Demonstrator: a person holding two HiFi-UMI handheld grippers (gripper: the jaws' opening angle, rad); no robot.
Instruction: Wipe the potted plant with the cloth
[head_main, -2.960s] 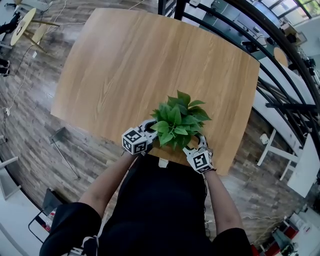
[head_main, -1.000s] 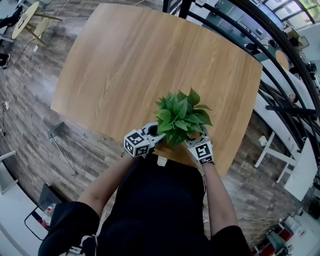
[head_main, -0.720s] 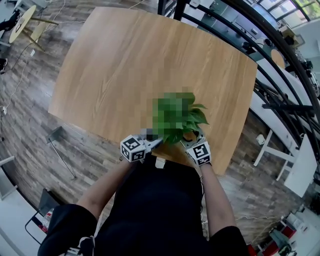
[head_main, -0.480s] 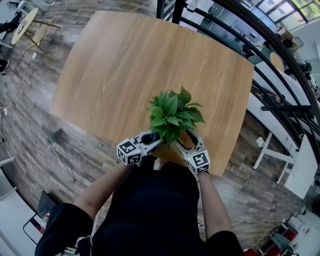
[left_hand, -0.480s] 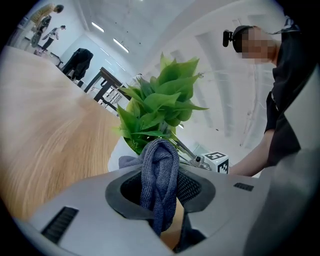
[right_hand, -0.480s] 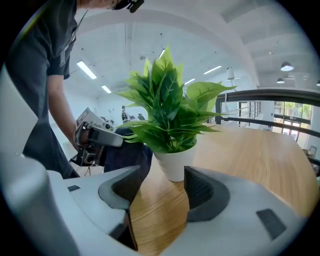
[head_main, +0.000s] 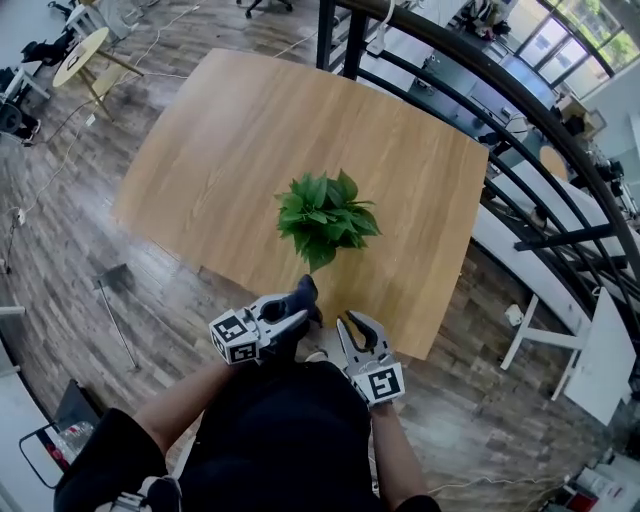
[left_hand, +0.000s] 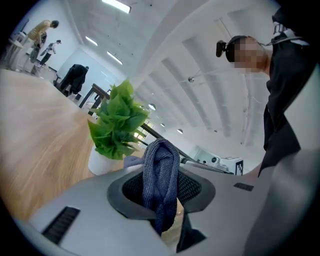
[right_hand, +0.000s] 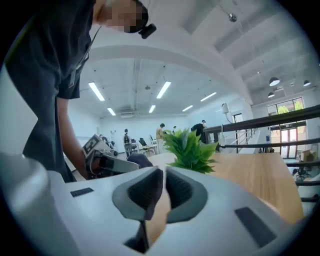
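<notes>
Blue-grey knit cloth (left_hand: 160, 172) is clamped, bunched, in the left tongs (head_main: 297, 319); it looks soft and light. The right tongs (head_main: 358, 328) hold nothing, and their jaws have just been closing to a narrow gap. The plant (head_main: 322, 215) stands on the surface (head_main: 230, 130), apart from both tongs; its leaves appear thin and easily bent, so steady it at the white pot (left_hand: 100, 162).

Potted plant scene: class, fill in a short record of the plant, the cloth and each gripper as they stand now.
Potted plant: upright on the wooden table, apart from both grippers
Cloth: dark blue-grey, clamped in the left gripper, short of the plant
Right gripper: empty; jaws have just been closing, a narrow gap left
Wiping: not under way
</notes>
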